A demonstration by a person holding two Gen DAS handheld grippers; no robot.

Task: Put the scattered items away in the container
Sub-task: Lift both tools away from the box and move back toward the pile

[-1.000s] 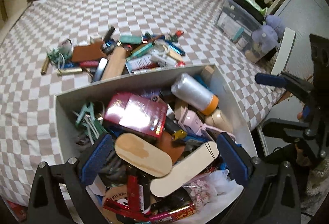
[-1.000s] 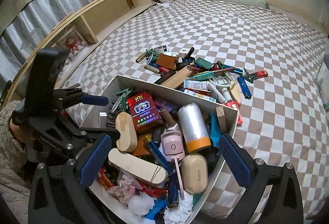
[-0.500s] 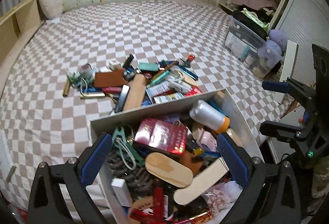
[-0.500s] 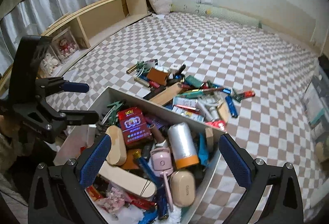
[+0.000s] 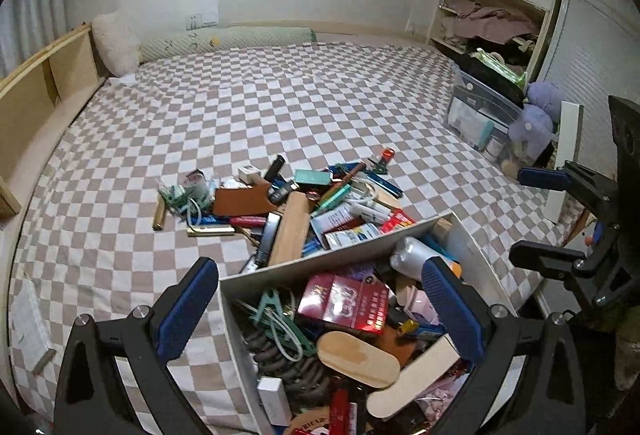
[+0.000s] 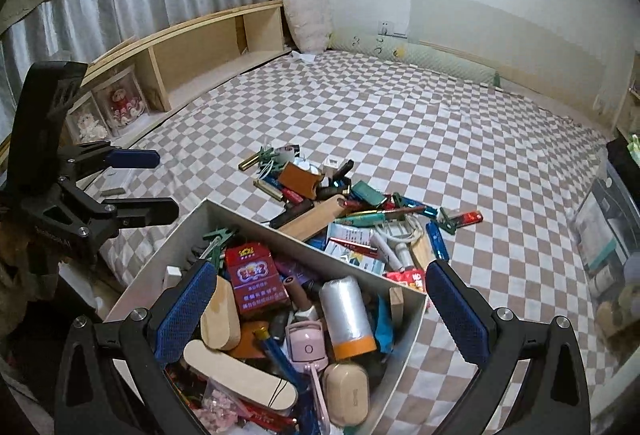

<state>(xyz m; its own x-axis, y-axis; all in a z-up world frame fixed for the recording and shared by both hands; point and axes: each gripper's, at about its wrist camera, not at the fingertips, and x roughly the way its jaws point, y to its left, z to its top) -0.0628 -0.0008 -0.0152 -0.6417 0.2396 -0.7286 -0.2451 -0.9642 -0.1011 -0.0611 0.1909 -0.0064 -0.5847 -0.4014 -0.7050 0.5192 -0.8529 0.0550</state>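
Nearest, the container (image 6: 404, 335) sits at the bed's near edge, already heaped with a red packet (image 6: 256, 281), a foil roll (image 6: 348, 315) and wooden pieces. Just beyond its far wall a pile of scattered items (image 5: 304, 203) lies on the checked bed (image 5: 280, 107), so the task looks roughly half done. The left gripper (image 5: 320, 319) and right gripper (image 6: 320, 315) hover over the container, jaws wide apart, apparently empty.
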